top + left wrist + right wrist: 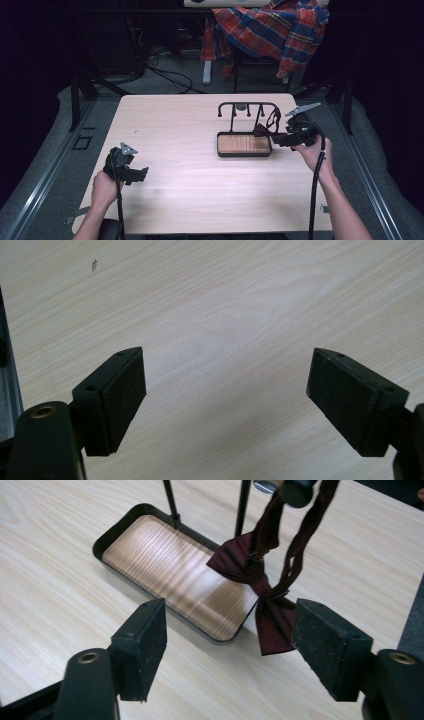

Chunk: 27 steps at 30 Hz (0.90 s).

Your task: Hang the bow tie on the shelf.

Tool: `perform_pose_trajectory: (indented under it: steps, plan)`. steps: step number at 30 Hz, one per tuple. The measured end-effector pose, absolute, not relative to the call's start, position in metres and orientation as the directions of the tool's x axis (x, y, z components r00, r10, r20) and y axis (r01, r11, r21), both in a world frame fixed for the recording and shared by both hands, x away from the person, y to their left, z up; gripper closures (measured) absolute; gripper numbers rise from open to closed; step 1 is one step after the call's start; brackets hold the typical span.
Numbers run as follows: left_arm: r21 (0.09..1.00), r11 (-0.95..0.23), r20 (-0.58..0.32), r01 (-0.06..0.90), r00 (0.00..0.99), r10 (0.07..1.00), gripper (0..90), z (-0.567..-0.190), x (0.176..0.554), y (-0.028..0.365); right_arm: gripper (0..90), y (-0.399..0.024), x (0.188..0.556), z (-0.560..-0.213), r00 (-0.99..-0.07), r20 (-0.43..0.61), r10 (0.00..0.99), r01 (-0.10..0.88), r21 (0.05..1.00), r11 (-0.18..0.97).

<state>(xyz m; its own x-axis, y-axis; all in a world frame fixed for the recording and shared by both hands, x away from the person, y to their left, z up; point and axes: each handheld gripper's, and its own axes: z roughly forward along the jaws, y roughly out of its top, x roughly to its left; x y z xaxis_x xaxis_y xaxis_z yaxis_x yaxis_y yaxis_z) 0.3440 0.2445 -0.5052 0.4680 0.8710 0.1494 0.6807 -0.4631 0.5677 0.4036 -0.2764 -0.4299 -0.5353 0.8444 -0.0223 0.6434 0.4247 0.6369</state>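
Note:
A black metal stand has a tray base [219, 146] with a wooden inlay and a hook rail [247, 104] above it, right of the table's middle. A dark red bow tie [262, 131] hangs by its strap from the rail's right end, its lower wing past the tray's right rim. My right gripper [278, 140] is level just right of it and open. In the right gripper view the bow tie [250, 565] dangles just ahead of the jaws, close to the right pad [325, 645], and nothing presses on it. My left gripper [142, 175] is open over bare tabletop at the front left, its pads [122, 390] wide apart.
The light wooden table [175, 130] has bare surface left of the stand. A plaid shirt [272, 30] is draped over a chair beyond the far edge. Cables [170, 75] lie on the floor behind the table.

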Motion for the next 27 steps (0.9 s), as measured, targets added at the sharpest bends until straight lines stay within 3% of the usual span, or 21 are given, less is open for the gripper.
perform_pose_trajectory:
  steps: [18,27]
  plan:
    - [0.569,-0.463,0.146,0.679,0.471,0.87,16.0,-0.505,0.344,0.244,16.3,-0.263,0.372,-0.435,-0.568,-0.023,0.823,0.641,0.615,0.46]
    - [0.571,-0.462,0.144,0.679,0.471,0.87,16.0,-0.505,0.343,0.244,14.5,-0.255,0.36,-0.442,-0.603,-0.034,0.797,0.638,0.579,0.508]
